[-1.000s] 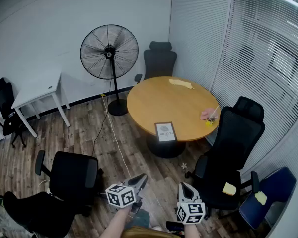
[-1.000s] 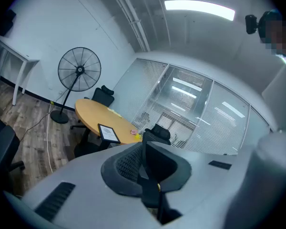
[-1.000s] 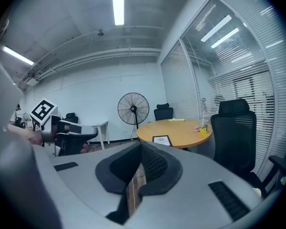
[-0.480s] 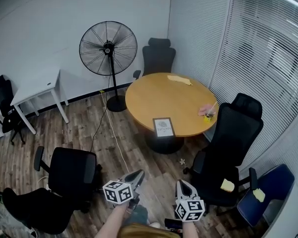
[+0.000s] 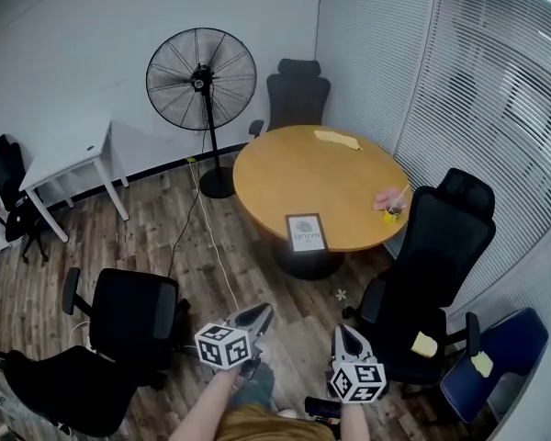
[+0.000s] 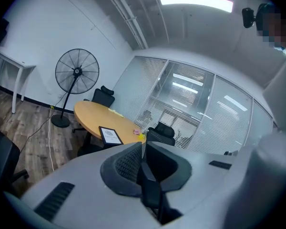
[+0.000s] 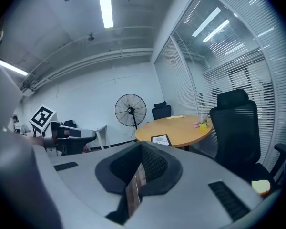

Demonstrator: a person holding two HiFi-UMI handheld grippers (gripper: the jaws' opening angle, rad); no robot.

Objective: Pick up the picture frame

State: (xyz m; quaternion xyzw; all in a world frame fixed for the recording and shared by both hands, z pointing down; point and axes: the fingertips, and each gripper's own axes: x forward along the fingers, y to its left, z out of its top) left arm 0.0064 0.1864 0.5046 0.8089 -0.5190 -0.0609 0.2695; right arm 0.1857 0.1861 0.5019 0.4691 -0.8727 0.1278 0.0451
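Observation:
The picture frame [image 5: 306, 232] is black-edged with a white print and lies flat near the front edge of a round wooden table [image 5: 294, 177]. It also shows small in the left gripper view, picture frame [image 6: 111, 135], and in the right gripper view, picture frame [image 7: 161, 140]. Both grippers hover low over the wood floor, well short of the table. My left gripper [image 5: 260, 315] [image 6: 143, 147] is shut with nothing in it. To its right, my right gripper [image 5: 346, 335] [image 7: 141, 147] has its tips together and is empty too.
Black office chairs stand at left [image 5: 140, 320], at right beside the table [image 5: 436, 246] and behind it [image 5: 297, 99]. A pedestal fan [image 5: 202, 85], a white desk [image 5: 73, 159] and a blue chair [image 5: 496, 366] ring the room. A yellow cup [image 5: 391, 213] sits on the table's right edge.
Both grippers have edged slightly forward toward the table. Their jaws stay shut, and the frame has not moved on the table.

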